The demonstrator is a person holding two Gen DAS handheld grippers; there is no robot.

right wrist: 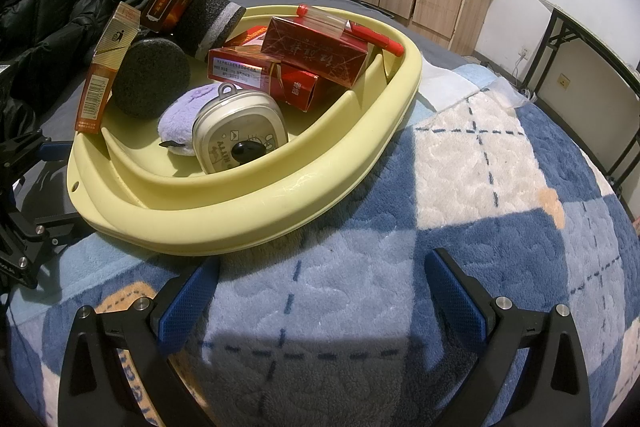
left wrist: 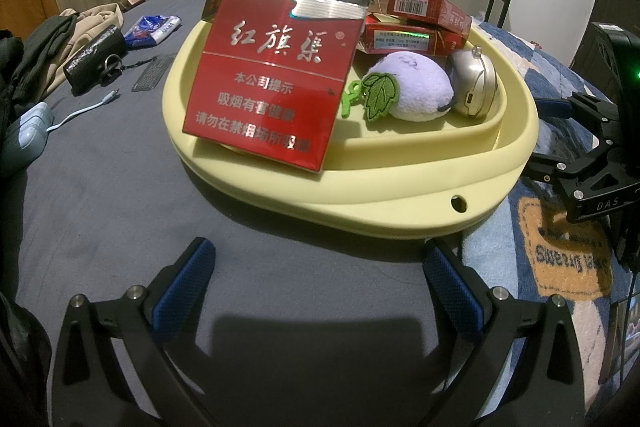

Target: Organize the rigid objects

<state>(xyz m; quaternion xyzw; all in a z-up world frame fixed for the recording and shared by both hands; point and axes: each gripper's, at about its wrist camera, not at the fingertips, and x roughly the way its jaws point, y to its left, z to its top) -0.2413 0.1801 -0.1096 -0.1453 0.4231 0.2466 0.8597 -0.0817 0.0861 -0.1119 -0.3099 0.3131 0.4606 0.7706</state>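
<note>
The red cigarette box (left wrist: 264, 79) leans upright against the near rim of the yellow basin (left wrist: 360, 203) on the bed, just ahead of the left hand-held gripper (left wrist: 320, 279), whose fingers are spread and empty. The right hand-held gripper (right wrist: 322, 287) is spread too. Only its view shows the black sponges (right wrist: 154, 81) behind the box.

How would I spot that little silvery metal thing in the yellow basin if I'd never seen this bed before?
Find the pale yellow basin sitting on the bed where the grey sheet meets the blue checked blanket. Inside it, beside the fluffy lilac plush and in front of the red cigarette boxes, lies the silver tin. It alone is metallic, with rounded corners, a small hanging loop and a black button.
</note>
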